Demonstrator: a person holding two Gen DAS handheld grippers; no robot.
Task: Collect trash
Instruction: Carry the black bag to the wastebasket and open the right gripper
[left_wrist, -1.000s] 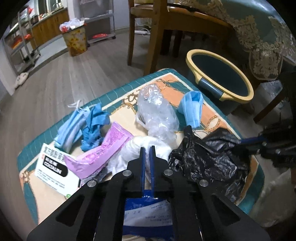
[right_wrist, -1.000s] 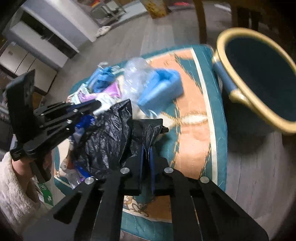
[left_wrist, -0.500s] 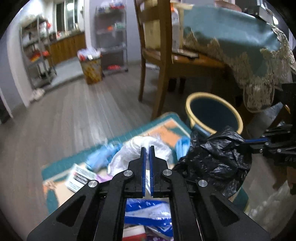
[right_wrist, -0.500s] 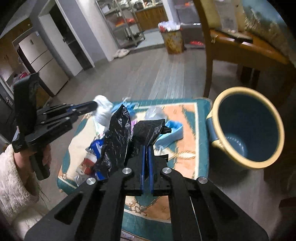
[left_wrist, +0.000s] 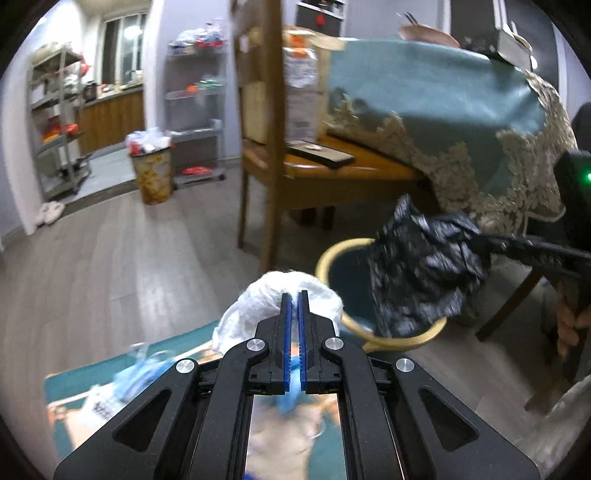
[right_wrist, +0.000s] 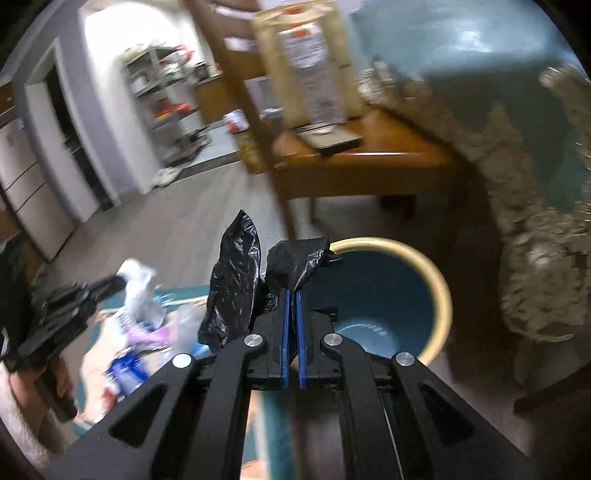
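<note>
Two grippers hang above a grey wood floor (left_wrist: 110, 266) beside a chair (left_wrist: 295, 173). Left gripper (left_wrist: 294, 295) pinches white crumpled plastic (left_wrist: 266, 299) over the teal mat's edge (left_wrist: 59, 384). Right gripper (right_wrist: 291, 295) clamps a black bag (right_wrist: 236, 273) just over the yellow-rimmed bin (right_wrist: 439, 291).

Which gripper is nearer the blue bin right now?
Right. The right gripper, holding the black bag, hangs over the blue bin; the left gripper, holding white trash, sits short of it.

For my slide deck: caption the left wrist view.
Left gripper clamps a white wad while the black bag hangs over the yellow-rimmed bin.
</note>
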